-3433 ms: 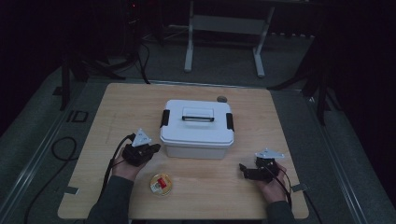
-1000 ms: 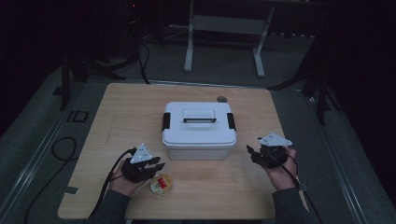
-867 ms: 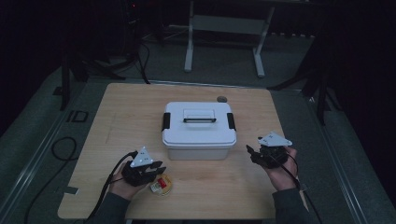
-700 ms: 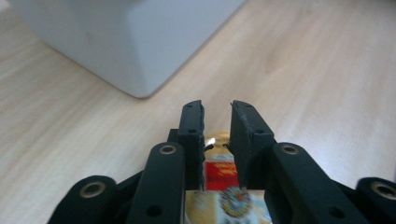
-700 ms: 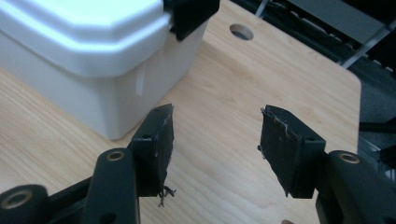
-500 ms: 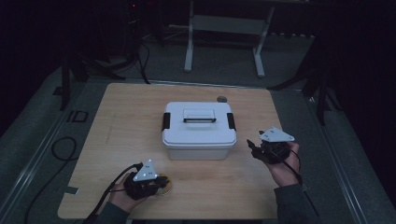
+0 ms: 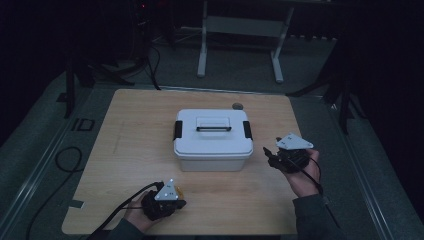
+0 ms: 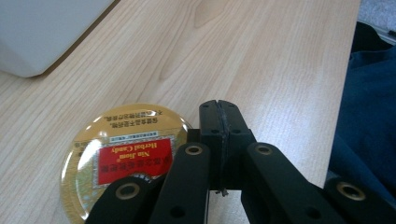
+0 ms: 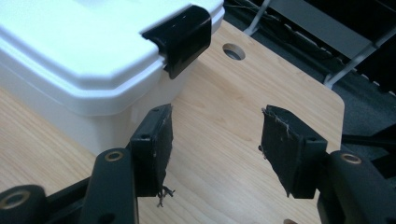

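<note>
A round gold candy tin (image 8: pixel 126 158) with a red label lies flat on the wooden table, near its front edge. My left gripper (image 8: pixel 220 112) is just to the right of it, low over the wood. Its jaws have just been closing and now meet with nothing between them. From above, the left gripper (image 7: pixel 165 200) covers most of the tin (image 7: pixel 178 191). A white lidded box (image 7: pixel 212 137) with a top handle stands mid-table. My right gripper (image 9: pixel 215 140) is held open above the table, beside the box's right black latch (image 9: pixel 182 35).
A round hole (image 7: pixel 237 105) pierces the table behind the box. Cables trail from both grippers over the front edge. Bare wood (image 7: pixel 135 140) lies left of the box. A metal stand (image 7: pixel 240 45) is on the floor beyond the table.
The left hand has slid toward the front edge and over the tin, and its jaws have closed. The right hand has lifted slightly beside the box's right end.
</note>
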Available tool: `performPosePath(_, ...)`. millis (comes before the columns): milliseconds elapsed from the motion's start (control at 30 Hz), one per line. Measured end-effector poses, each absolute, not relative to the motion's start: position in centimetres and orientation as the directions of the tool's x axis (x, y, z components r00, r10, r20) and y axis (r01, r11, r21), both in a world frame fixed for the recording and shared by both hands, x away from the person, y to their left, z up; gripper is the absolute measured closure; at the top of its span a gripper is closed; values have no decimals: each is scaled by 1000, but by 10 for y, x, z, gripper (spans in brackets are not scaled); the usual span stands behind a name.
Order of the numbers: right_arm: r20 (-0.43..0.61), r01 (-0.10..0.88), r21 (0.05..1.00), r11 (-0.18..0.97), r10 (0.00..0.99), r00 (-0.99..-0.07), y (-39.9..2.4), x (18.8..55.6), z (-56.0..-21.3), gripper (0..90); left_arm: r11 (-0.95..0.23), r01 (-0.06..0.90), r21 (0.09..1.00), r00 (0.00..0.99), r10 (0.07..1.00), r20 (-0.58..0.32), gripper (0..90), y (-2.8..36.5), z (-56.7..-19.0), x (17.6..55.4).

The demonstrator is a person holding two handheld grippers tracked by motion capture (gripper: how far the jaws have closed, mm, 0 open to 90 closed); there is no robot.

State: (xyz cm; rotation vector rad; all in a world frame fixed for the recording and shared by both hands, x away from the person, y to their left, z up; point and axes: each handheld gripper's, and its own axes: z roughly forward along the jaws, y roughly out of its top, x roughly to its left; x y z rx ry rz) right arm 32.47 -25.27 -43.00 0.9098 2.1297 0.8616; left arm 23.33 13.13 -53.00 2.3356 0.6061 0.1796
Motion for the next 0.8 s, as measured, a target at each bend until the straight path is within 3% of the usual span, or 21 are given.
performPosePath(267,-325,335,759,559,770,-549,-249,330,-421,442,-652,410,637,844,536,5,899,143,-532,244)
performPosePath(367,-324,330,754,567,759,-564,-246,334,-417,516,-636,431,640,828,561,1,898,148,-533,249)
performPosePath(500,-321,327,747,579,745,-585,-242,343,-412,571,-607,431,668,833,552,-36,868,146,-534,250)
performPosePath(800,-346,293,735,612,710,-613,-228,359,-390,593,-613,413,674,858,509,-64,831,136,-541,252)
